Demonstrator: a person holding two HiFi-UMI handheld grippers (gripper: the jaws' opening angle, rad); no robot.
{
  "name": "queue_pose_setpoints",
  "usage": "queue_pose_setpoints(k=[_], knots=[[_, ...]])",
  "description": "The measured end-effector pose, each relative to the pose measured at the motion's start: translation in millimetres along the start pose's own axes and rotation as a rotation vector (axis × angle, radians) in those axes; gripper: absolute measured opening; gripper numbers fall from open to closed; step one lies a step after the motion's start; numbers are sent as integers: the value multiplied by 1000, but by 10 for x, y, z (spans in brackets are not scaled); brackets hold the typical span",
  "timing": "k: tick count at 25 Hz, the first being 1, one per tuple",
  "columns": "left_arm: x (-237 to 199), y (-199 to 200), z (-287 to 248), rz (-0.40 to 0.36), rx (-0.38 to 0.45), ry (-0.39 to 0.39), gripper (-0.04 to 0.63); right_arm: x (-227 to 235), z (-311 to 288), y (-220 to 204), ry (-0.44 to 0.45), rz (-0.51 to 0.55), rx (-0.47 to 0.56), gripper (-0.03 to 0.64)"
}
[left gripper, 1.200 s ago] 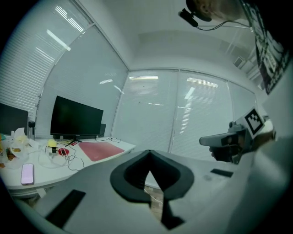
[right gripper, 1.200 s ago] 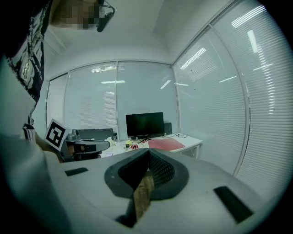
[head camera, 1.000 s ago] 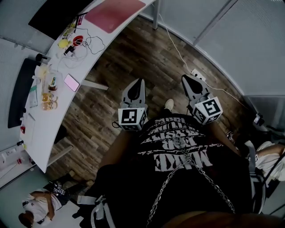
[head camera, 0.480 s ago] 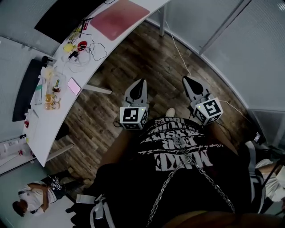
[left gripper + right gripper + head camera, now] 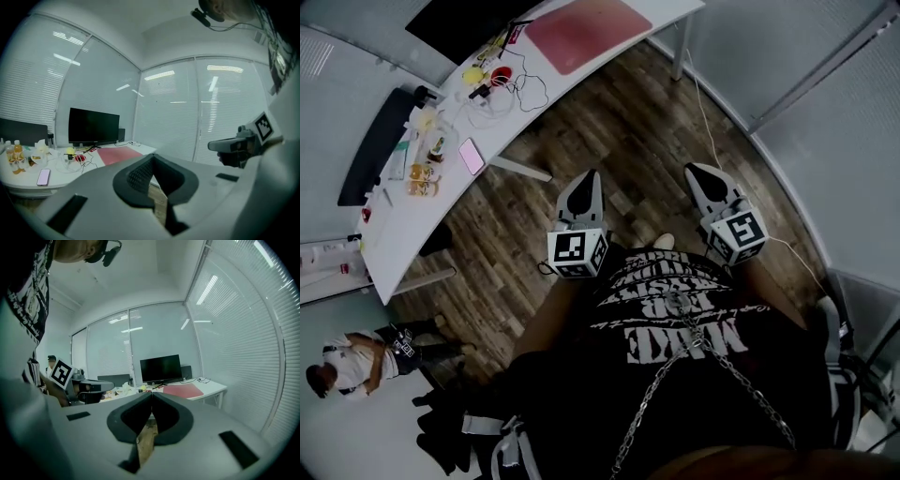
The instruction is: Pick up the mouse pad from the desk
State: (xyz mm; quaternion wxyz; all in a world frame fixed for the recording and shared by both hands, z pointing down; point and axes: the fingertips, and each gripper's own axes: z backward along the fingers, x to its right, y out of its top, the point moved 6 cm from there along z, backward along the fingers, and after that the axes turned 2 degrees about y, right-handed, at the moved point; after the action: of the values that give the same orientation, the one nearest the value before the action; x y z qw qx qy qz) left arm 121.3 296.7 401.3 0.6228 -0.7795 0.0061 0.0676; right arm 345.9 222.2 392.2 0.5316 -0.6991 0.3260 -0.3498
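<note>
Mouse pad [image 5: 586, 33], red, lies flat at the far end of the white counter [image 5: 403, 244], beside the dark monitor [image 5: 455, 19]. Left claw [image 5: 589, 178] and right claw [image 5: 692, 171] hang over the wooden floor [image 5: 619, 122], well apart from the pad, each with jaws pressed together and holding nothing.

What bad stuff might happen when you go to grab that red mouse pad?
1. The mouse pad lies flat on the desk, so a claw may slide off it. The left claw and right claw are both shut and far from the desk.
2. Loose cables lie right beside the pad and might snag.
3. A cord runs across the floor, so tripping seems possible.
</note>
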Motion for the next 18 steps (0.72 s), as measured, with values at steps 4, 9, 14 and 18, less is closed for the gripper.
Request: queue_pose_setpoints(k=[4,9,14,18], knots=[[106,-70,95,-2,-42,13,0,-10,-133,8,58,-9,-11,0],[108,-137,57,-1,-53,22,0,-33,-326,-7,97,7,-13,0],[-497,-133,-437,55,-71,18,0,74,-1076,73,98,29,-62,0],[-631,-154,-661,73,-58,-10,0,167,-1167,11,53,30,-90,0]])
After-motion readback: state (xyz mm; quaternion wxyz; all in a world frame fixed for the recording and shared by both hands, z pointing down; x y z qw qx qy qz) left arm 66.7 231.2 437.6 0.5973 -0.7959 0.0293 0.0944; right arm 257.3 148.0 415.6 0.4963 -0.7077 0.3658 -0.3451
